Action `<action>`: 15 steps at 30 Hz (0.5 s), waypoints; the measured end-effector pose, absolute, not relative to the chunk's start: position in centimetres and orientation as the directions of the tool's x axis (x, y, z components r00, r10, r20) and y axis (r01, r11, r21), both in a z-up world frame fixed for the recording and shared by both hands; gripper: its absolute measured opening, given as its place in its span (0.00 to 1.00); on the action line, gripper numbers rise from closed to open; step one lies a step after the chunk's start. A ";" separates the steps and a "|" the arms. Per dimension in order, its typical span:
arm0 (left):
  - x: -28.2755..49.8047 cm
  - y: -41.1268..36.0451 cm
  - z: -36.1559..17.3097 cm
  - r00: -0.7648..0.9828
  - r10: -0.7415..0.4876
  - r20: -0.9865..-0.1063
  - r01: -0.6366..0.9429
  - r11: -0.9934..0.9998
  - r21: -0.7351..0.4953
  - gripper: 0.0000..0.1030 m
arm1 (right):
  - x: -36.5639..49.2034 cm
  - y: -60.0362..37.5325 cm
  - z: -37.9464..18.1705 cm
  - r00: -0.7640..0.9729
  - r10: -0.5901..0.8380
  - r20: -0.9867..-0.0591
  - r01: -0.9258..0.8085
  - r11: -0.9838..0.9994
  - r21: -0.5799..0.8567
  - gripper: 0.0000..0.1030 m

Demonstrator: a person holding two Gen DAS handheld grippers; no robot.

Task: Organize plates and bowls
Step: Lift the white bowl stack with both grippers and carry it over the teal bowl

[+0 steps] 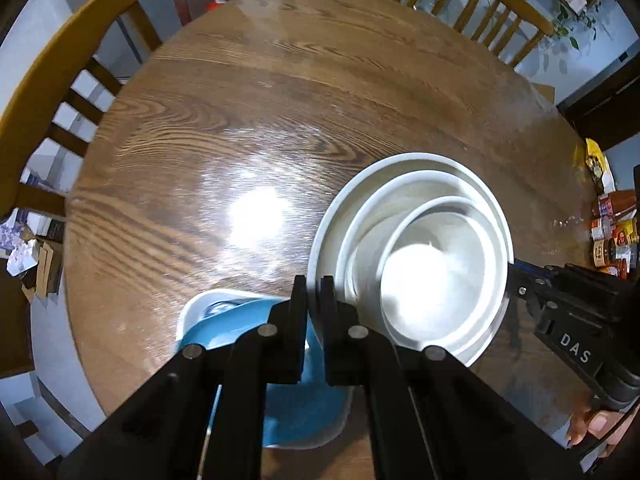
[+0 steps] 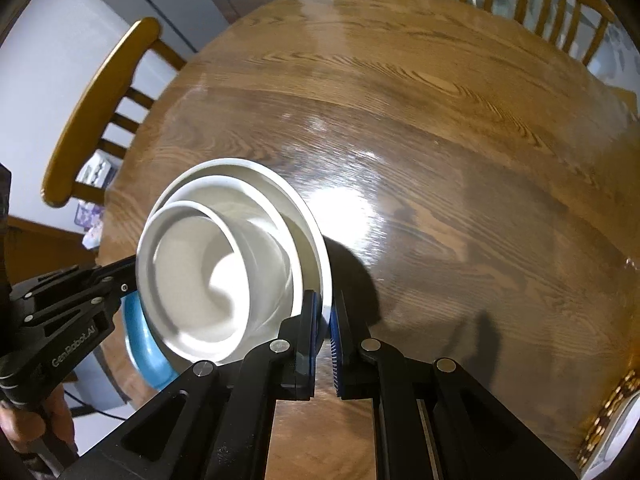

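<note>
Left wrist view shows a stack of white dishes [image 1: 412,256]: a wide white plate [image 1: 404,160] at the bottom, a smaller dish nested in it, and a white bowl [image 1: 436,276] innermost. The stack sits tilted and appears raised off the round wooden table [image 1: 280,120], casting a dark shadow on the wood in the right wrist view. Beside and partly below it lies a blue bowl [image 1: 288,400] resting inside a white container [image 1: 192,312] near the table's close edge.

The tabletop is glossy brown wood with strong grain and a bright patch of glare near its middle. Wooden slat-back chairs [image 1: 60,80] stand around it on a pale floor. Jars and packets [image 1: 612,236] crowd the right edge of the left wrist view, and papers lie on the floor by the left chair.

The left gripper [image 1: 316,292] has its black jaws pressed onto the near-left rim of the white plate, pinching it. The right gripper [image 2: 324,308], with blue ridged pads [image 2: 335,344], is clamped on the opposite rim of the same plate [image 2: 320,256], a thin gap between the jaws filled by the plate's edge. Each gripper appears in the other's view, gripping the stack from the far side, with a hand [image 1: 592,428] on the handle.
</note>
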State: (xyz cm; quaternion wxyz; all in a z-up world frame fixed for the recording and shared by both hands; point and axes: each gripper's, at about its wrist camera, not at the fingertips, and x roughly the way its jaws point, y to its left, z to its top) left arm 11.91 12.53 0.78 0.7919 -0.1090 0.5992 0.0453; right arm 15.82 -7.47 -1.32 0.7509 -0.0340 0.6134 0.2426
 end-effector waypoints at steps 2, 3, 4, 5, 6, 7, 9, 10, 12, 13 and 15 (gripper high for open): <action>10.9 13.4 1.3 0.289 -0.047 -0.956 -0.220 0.969 -0.114 0.01 | 15.1 -6.5 -0.6 0.135 0.335 -0.932 -0.432 0.867 0.249 0.10; 10.2 14.0 1.7 0.298 -0.038 -0.954 -0.234 0.966 -0.112 0.01 | 14.8 -5.9 -0.2 0.136 0.343 -0.929 -0.443 0.860 0.253 0.10; 9.7 14.5 2.0 0.303 -0.031 -0.952 -0.242 0.964 -0.108 0.01 | 14.4 -5.3 0.0 0.134 0.353 -0.926 -0.455 0.852 0.258 0.10; 9.1 14.9 2.3 0.308 -0.025 -0.951 -0.250 0.962 -0.106 0.01 | 14.0 -4.8 0.3 0.134 0.358 -0.924 -0.466 0.846 0.260 0.10; 8.3 15.5 2.6 0.313 -0.017 -0.950 -0.262 0.960 -0.103 0.01 | 13.6 -4.2 0.6 0.132 0.362 -0.923 -0.479 0.838 0.260 0.10; 7.5 16.1 2.8 0.317 -0.009 -0.948 -0.274 0.957 -0.101 0.01 | 13.2 -3.3 0.8 0.128 0.365 -0.922 -0.493 0.830 0.260 0.10; 6.9 16.9 3.1 0.323 0.004 -0.946 -0.290 0.952 -0.095 0.01 | 12.4 -1.9 1.1 0.120 0.370 -0.921 -0.515 0.817 0.261 0.10; 6.2 17.3 3.2 0.324 0.009 -0.946 -0.298 0.950 -0.093 0.01 | 12.1 -1.6 1.2 0.115 0.371 -0.921 -0.525 0.810 0.261 0.10; 5.0 18.3 3.1 0.320 0.014 -0.947 -0.317 0.944 -0.093 0.01 | 11.4 -0.7 1.2 0.103 0.373 -0.922 -0.542 0.799 0.262 0.10; 4.6 18.6 2.9 0.316 0.014 -0.949 -0.325 0.941 -0.094 0.01 | 11.0 -0.1 1.0 0.092 0.372 -0.924 -0.550 0.792 0.264 0.10; 3.4 19.0 2.5 0.300 0.016 -0.954 -0.333 0.939 -0.089 0.01 | 10.2 0.8 0.6 0.075 0.363 -0.929 -0.564 0.784 0.261 0.10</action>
